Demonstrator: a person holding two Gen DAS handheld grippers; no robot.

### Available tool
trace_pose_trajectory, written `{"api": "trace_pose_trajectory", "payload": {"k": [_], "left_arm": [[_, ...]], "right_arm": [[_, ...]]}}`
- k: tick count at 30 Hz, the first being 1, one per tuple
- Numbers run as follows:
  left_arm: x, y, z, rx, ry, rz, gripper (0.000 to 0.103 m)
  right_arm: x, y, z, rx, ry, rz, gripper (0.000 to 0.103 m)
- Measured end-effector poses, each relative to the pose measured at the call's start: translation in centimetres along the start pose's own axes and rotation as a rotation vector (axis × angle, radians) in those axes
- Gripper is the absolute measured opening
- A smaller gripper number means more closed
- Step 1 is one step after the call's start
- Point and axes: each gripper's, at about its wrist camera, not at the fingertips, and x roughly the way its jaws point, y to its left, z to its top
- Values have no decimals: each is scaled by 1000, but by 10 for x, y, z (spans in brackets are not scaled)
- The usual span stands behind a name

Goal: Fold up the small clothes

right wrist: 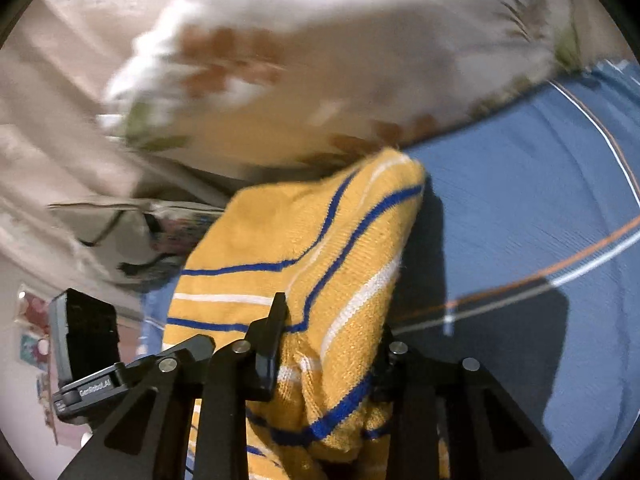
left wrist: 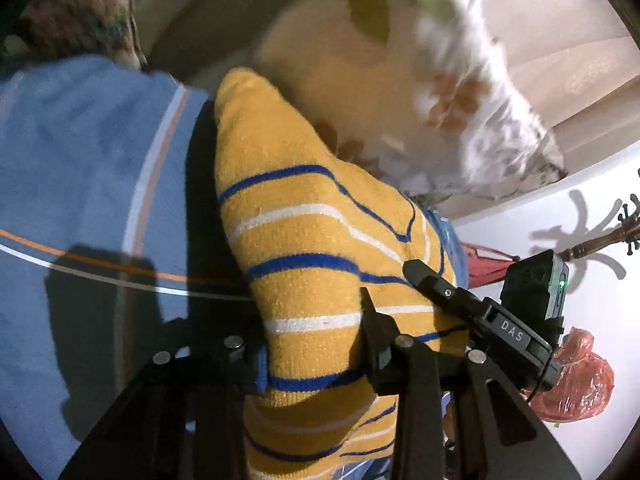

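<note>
Both tongs are closed on the yellow striped garment (left wrist: 304,240). Bunched knit is pinched between the jaws of the left tongs (left wrist: 316,340), with a fold rising ahead of them. Another bunch of the same garment is clamped in the right tongs (right wrist: 332,344), seen in the right wrist view. Under the lifted garment a blue sheet (left wrist: 80,168) with thin orange and white lines is spread. Behind it a floral pillow (right wrist: 320,60) is seen, blurred.
</note>
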Motion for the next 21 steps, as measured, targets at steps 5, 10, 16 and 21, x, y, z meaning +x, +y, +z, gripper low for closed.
{"api": "trace_pose_trajectory", "payload": {"k": [5, 10, 16, 21], "left_arm": [[-1, 13, 2, 28, 23, 230, 41], [-18, 21, -17, 50, 19, 291, 41], [-26, 15, -36, 55, -31, 250, 42], [4, 21, -36, 83, 11, 288, 50]], "right_arm": [[29, 6, -6, -29, 52, -30, 42], [18, 1, -22, -22, 5, -168, 43], [-23, 49, -44, -170, -117, -208, 35], [32, 29, -56, -122, 50, -261, 34]]}}
